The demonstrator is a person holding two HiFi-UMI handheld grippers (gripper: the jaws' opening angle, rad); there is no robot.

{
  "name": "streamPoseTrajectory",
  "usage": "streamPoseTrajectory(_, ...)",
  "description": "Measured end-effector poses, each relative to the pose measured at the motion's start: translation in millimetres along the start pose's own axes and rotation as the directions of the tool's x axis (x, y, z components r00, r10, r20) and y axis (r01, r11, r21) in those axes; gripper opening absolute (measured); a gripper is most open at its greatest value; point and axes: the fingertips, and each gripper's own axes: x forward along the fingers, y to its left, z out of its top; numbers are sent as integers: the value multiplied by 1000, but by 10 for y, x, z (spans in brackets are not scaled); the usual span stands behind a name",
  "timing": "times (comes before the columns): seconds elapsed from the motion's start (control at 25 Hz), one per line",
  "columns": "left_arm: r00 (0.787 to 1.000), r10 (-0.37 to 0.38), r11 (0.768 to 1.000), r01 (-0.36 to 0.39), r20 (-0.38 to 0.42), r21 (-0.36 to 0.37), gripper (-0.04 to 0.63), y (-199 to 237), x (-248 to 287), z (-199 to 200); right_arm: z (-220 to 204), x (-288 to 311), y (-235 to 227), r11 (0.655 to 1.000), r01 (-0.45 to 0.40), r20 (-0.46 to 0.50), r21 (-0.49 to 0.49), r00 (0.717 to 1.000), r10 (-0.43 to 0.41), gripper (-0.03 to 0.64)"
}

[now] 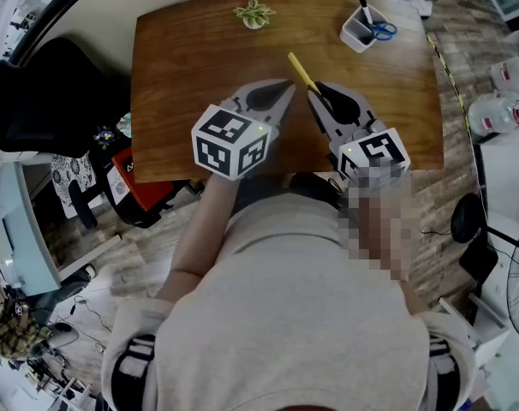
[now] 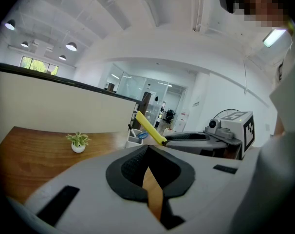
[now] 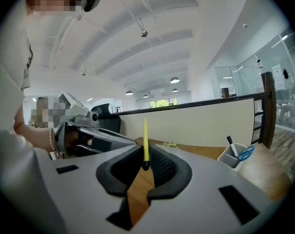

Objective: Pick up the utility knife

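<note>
A yellow utility knife sticks out forward and up from my right gripper, which is shut on its lower end above the wooden table. In the right gripper view the knife stands upright, pinched between the dark pads. My left gripper hovers just left of it, tips nearly touching the right one's. Its jaws are shut with nothing between them. From the left gripper view, the knife slants up to the left out of the right gripper.
A white holder with blue scissors and a marker stands at the table's far right corner. A small potted plant sits at the far edge. A black chair stands left of the table.
</note>
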Motion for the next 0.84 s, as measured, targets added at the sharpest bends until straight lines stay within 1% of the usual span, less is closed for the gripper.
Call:
streamPoseTrajectory(0.52, 1000, -12, 1000, 12, -7, -2, 12, -40, -24, -22, -50, -6, 26, 1000, -14, -28, -5, 999, 14, 60)
streamPoseTrajectory(0.84, 1000, -7, 1000, 7, -4, -3, 12, -33, -41, -20, -41, -20, 23, 1000, -8, -26, -6, 1000, 8, 60)
